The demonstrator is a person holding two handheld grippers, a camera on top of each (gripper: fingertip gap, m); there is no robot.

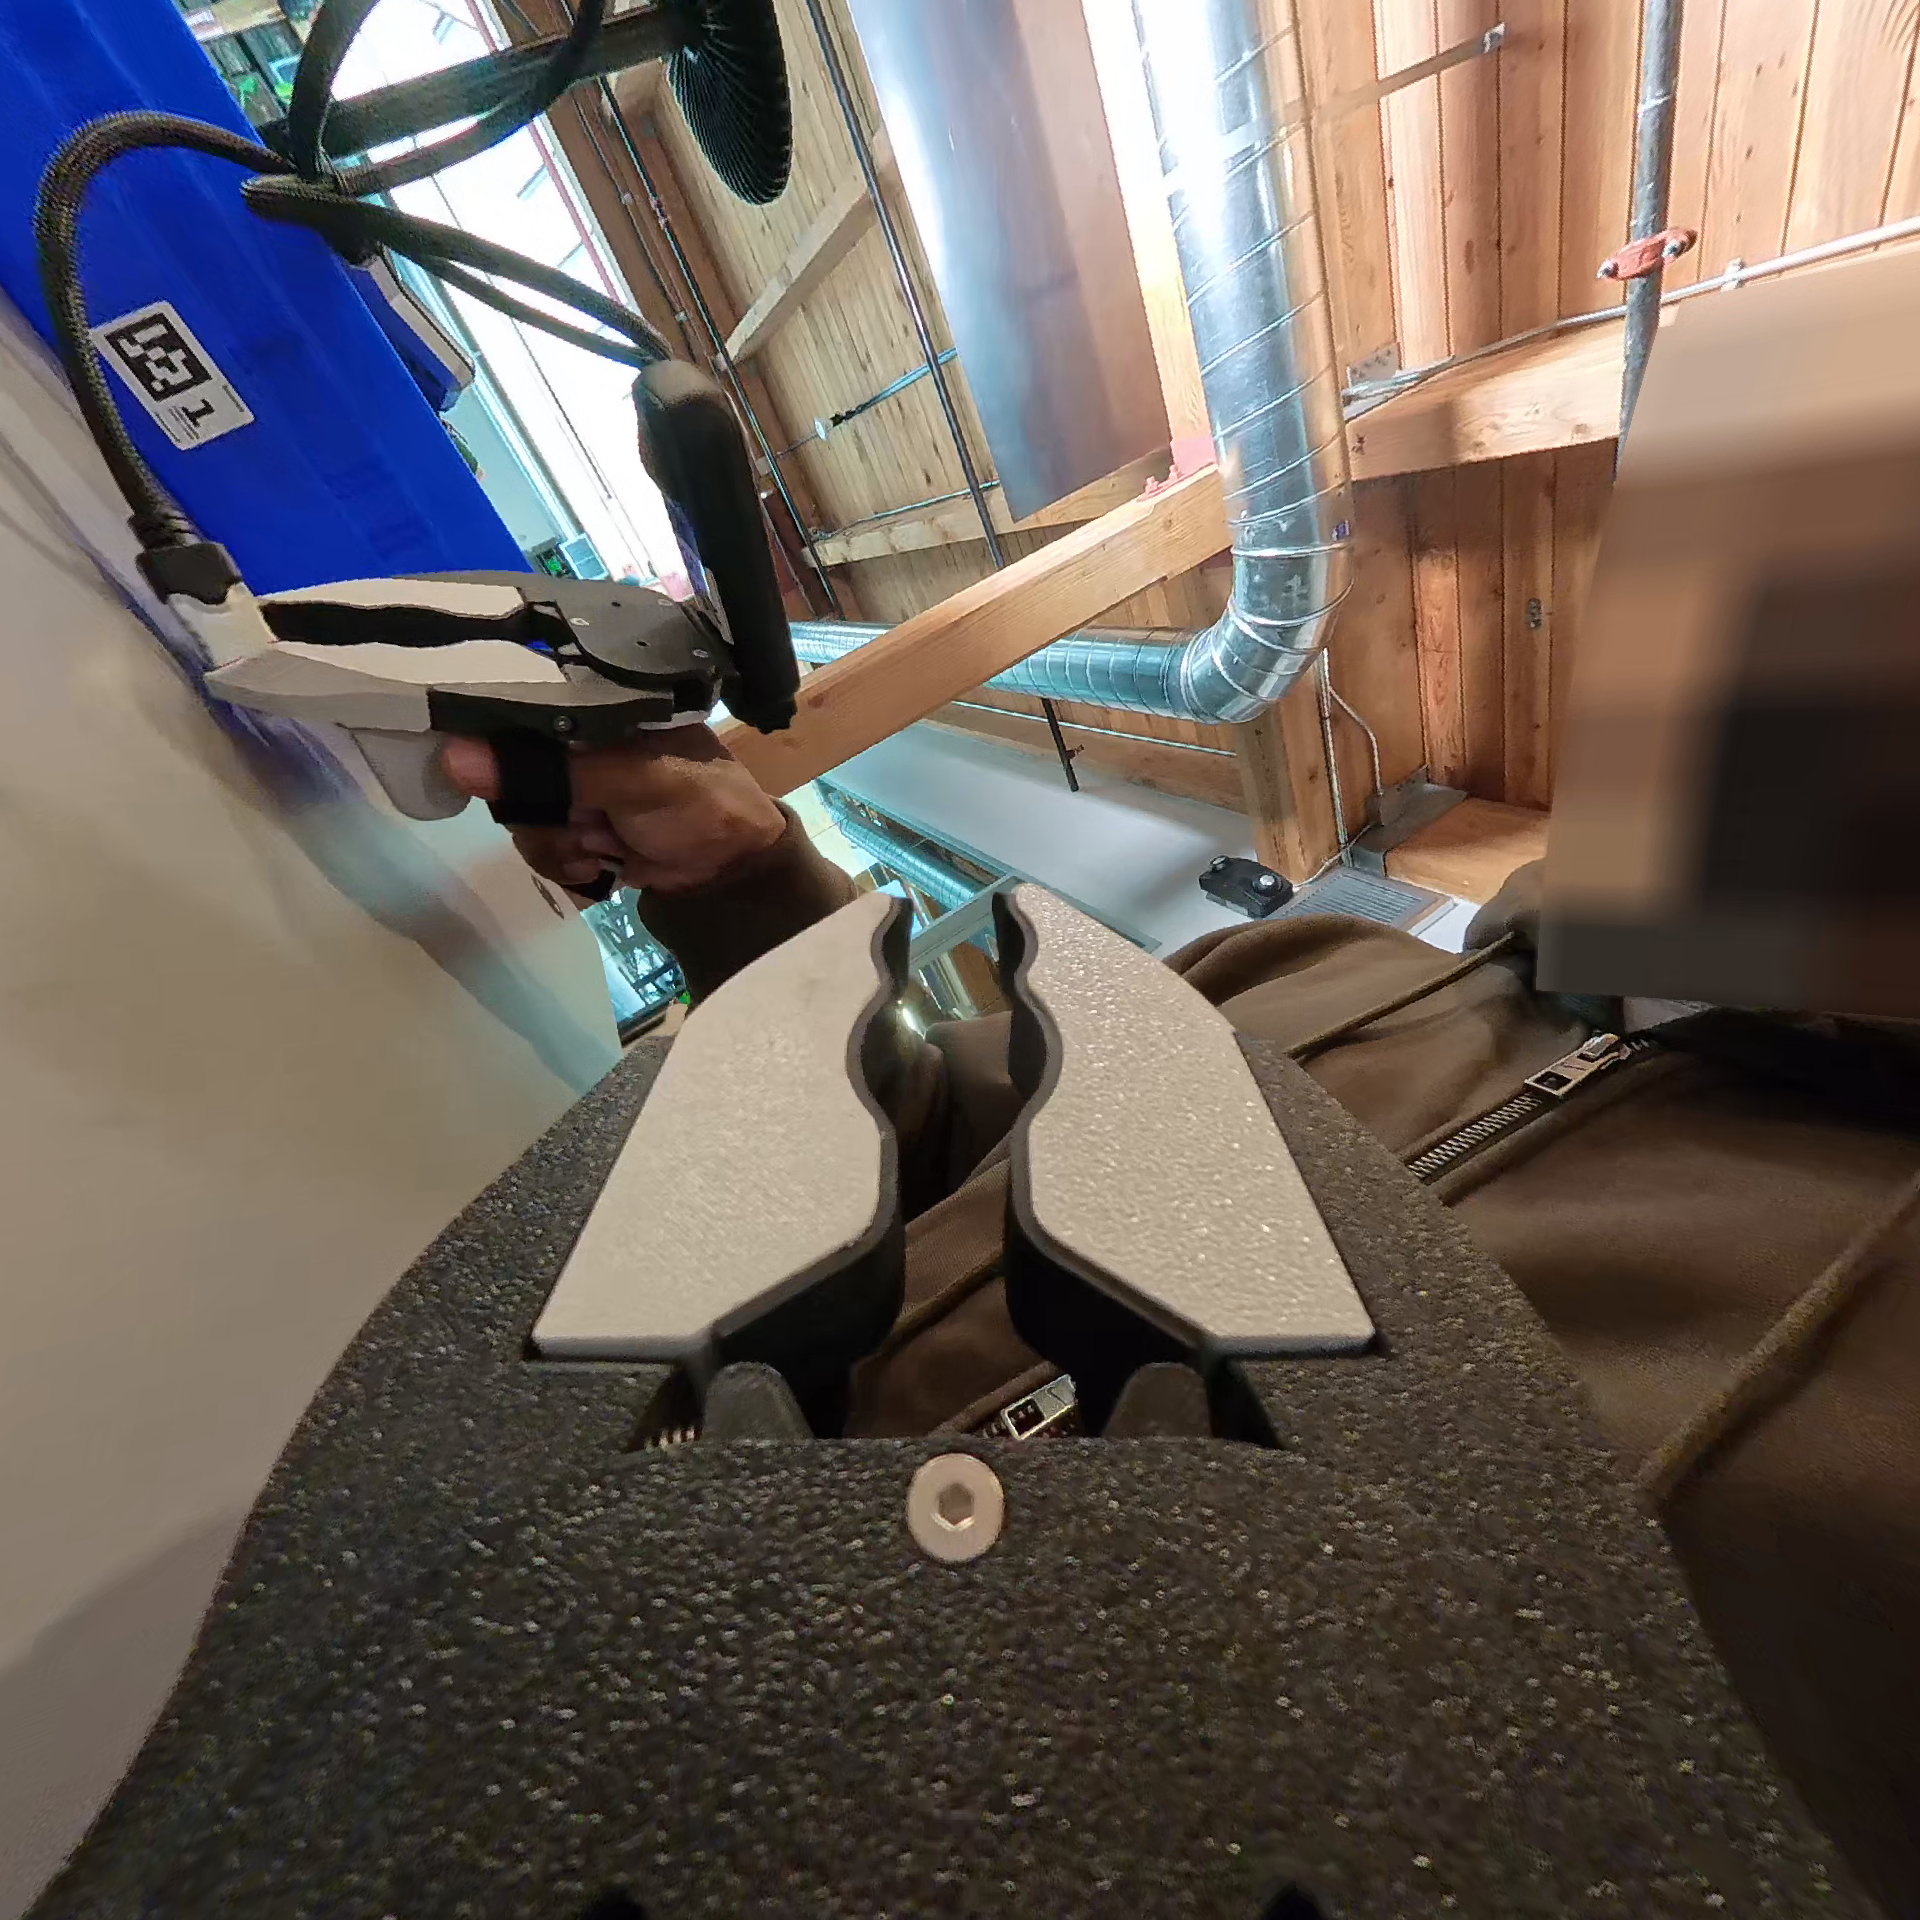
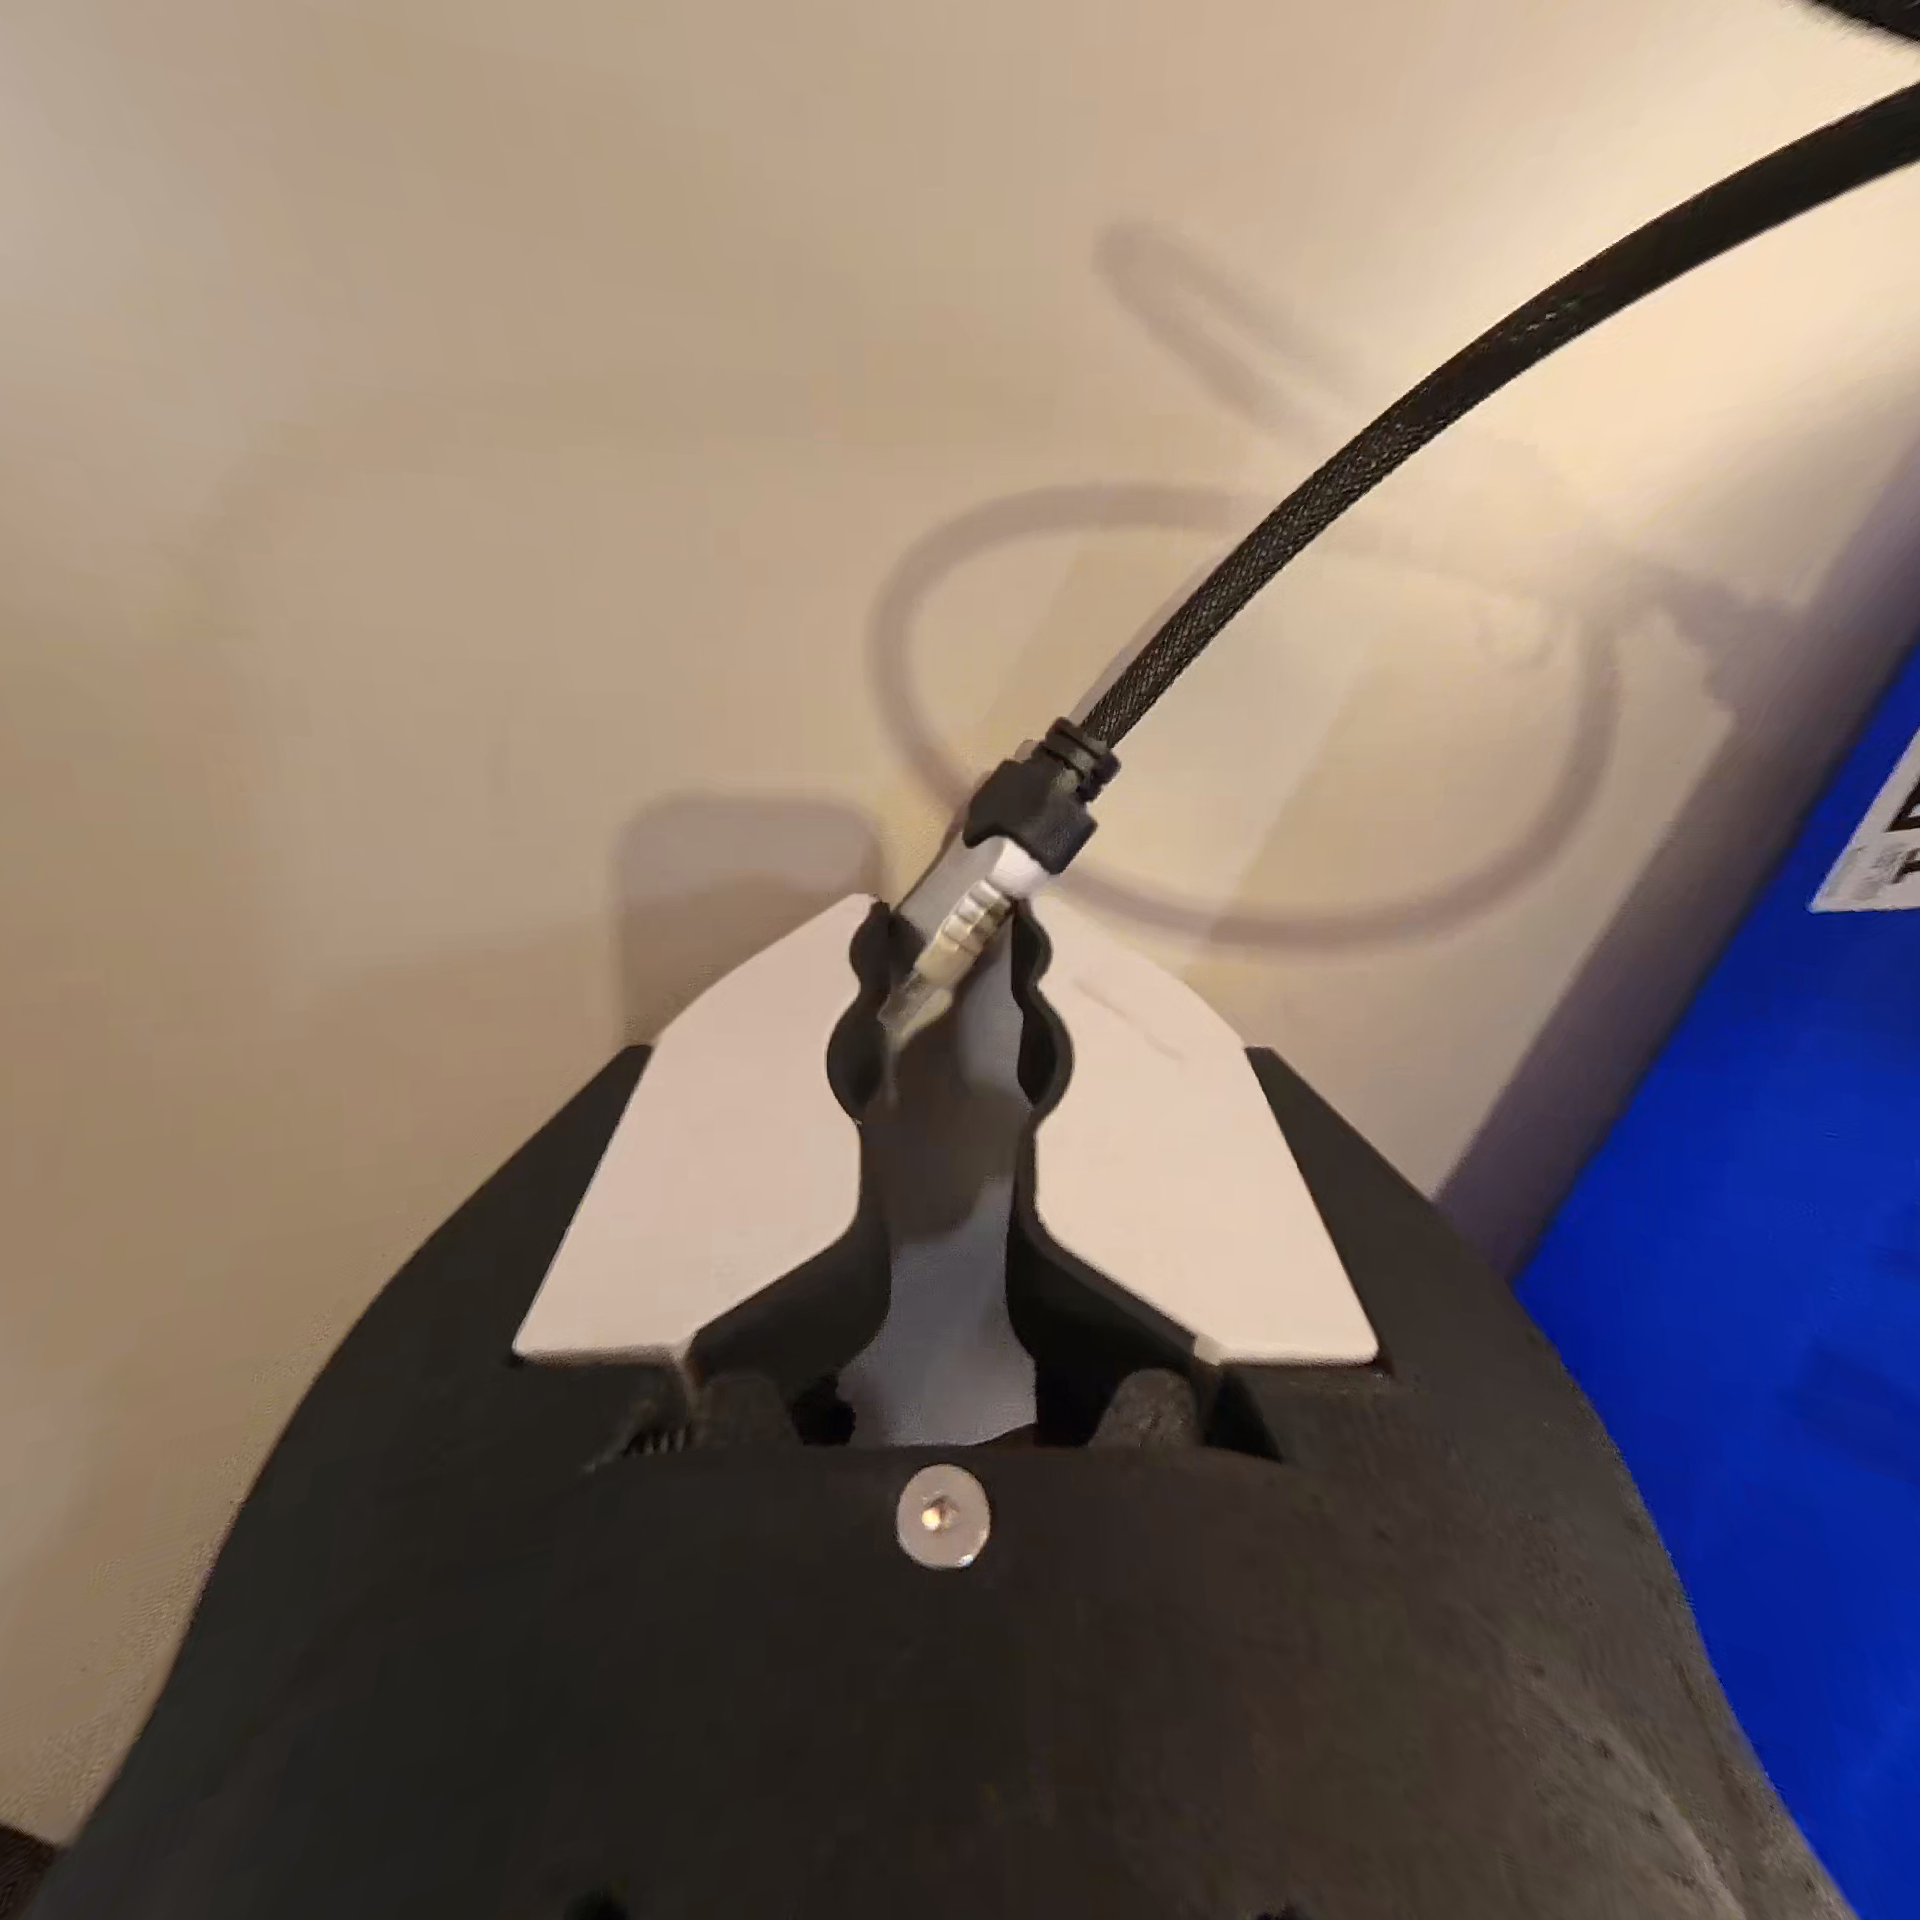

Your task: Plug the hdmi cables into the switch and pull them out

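Note:
In the right wrist view my right gripper (image 2: 951, 920) is shut on the silver and white plug (image 2: 971, 899) of a black braided cable (image 2: 1351, 499). The plug sits at a slant between the fingertips, just above a white surface (image 2: 416, 416). The left wrist view shows this gripper (image 1: 234, 639) at the upper left, held by a hand (image 1: 644, 821), with the plug's black end (image 1: 192, 569) at its tips and the cable (image 1: 73, 343) looping upward. My left gripper (image 1: 951, 914) is tilted up toward a brown jacket (image 1: 1558, 1195). Its fingers stand a little apart with nothing between them.
A blue bin (image 1: 312, 416) with a white tag stands on the white surface (image 1: 156, 1039) behind the right gripper; it also shows in the right wrist view (image 2: 1766, 1143). Overhead are a silver duct (image 1: 1247, 312), wooden beams and a black fan (image 1: 727, 94). Across from one pair of fingers to the other is roughly 25 centimetres.

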